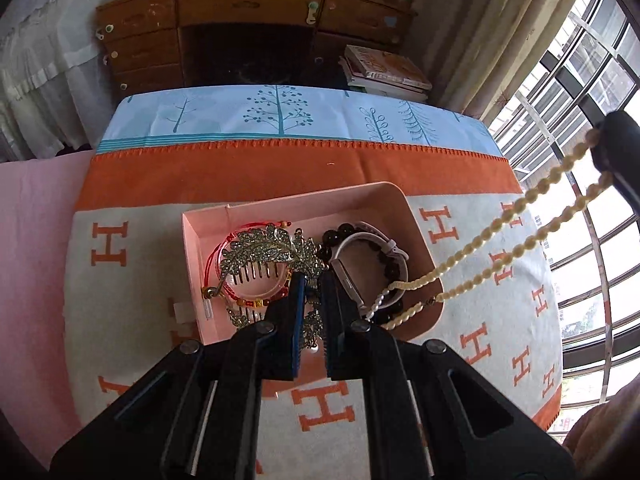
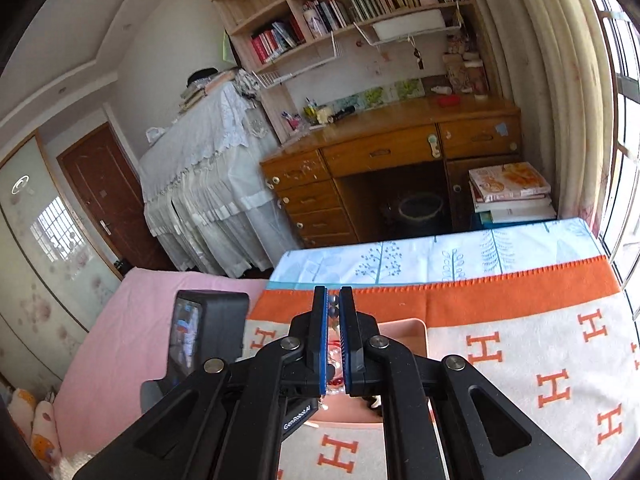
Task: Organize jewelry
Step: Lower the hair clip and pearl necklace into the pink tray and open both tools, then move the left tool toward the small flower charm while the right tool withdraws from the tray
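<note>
Right gripper (image 2: 333, 312) pinches the cream bead necklace (image 1: 516, 236) high; left gripper (image 1: 313, 280) clamps a hair comb (image 1: 308, 260). Taut beads could snag, tipping the pink tray (image 1: 304, 200).

Pink tray (image 1: 200, 236) of jewelry, left hand-held gripper (image 1: 314, 280) pinching rhinestone comb (image 1: 260, 254)

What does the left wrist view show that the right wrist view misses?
Only the left wrist view shows the tray's contents: hair comb, red bracelet, dark beads, watch, and the cream necklace stretched up to the right gripper. Only the right wrist view shows the bookshelf and door. Both show the pink tray, H blanket and desk.
</note>
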The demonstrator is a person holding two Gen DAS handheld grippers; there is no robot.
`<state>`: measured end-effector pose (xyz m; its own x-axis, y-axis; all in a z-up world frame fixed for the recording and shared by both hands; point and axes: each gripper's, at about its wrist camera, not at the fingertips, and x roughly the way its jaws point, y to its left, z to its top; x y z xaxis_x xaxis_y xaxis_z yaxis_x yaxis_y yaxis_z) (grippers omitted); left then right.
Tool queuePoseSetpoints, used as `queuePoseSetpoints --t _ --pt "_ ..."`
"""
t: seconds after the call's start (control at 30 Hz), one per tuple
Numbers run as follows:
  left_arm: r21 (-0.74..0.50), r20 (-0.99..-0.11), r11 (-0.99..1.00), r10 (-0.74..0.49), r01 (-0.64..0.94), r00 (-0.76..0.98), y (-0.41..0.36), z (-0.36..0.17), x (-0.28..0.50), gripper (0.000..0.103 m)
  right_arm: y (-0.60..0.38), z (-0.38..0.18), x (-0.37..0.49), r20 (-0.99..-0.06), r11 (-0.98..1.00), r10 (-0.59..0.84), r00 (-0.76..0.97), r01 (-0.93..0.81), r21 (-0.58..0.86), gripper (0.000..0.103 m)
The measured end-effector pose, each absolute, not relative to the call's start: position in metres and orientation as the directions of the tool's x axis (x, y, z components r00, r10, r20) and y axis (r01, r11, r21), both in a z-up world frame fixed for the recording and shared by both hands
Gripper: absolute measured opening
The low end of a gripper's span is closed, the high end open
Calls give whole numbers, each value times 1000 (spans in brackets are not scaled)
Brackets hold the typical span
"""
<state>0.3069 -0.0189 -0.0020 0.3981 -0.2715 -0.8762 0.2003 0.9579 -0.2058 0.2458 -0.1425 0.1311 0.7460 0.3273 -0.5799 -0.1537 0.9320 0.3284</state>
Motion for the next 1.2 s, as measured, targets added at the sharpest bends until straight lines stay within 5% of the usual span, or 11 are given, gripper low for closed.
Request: queuePoseSetpoints --t 0.2,0.27,0.33,0.57,0.87,1.2 --pt "-234 -894 943 -305 237 328 -20 -16 306 10 -135 63 282 -697 941 314 645 -113 320 13" --pt "-226 -902 946 -294 234 318 -20 -17 302 10 -138 52 280 -697 944 301 651 -101 313 38" --pt "-226 -906 946 -292 232 307 -18 -16 296 10 -145 47 271 -677 947 286 678 -91 309 47" --pt "-282 -864 931 -351 231 361 3 9 259 10 -172 42 225 -666 951 280 691 -107 289 49" --pt "-170 -798 918 -342 359 496 19 59 175 10 -192 54 143 -666 961 249 703 -97 257 49" --pt "-222 -825 921 -353 320 442 51 66 113 10 -189 56 73 -688 970 235 687 -121 211 49"
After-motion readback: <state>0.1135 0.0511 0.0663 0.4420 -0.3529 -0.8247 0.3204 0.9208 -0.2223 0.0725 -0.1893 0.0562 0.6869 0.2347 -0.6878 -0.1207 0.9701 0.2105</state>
